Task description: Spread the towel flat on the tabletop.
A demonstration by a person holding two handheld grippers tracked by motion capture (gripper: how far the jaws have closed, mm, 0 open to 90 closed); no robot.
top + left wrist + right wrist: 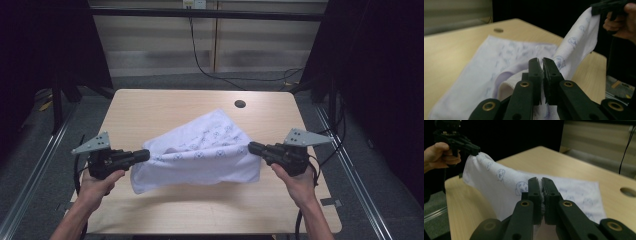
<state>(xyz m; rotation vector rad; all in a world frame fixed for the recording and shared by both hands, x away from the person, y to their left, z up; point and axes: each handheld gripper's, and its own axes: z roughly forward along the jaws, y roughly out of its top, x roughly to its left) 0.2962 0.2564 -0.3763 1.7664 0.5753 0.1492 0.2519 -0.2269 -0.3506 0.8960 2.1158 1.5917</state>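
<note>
High view: the white printed cloth (200,150) is hanging between both grippers, its near edge lifted and its far part resting on the wooden table (150,107). The fabric is sagging and draping freely, so it is judged light, soft and limp, not fragile; thin edges may be slipping under a loose pinch. The left gripper (145,154) is clamping the left corner, and the right gripper (252,147) is clamping the opposite corner. Corners and hems are the advised hold points, keeping the span taut
</note>
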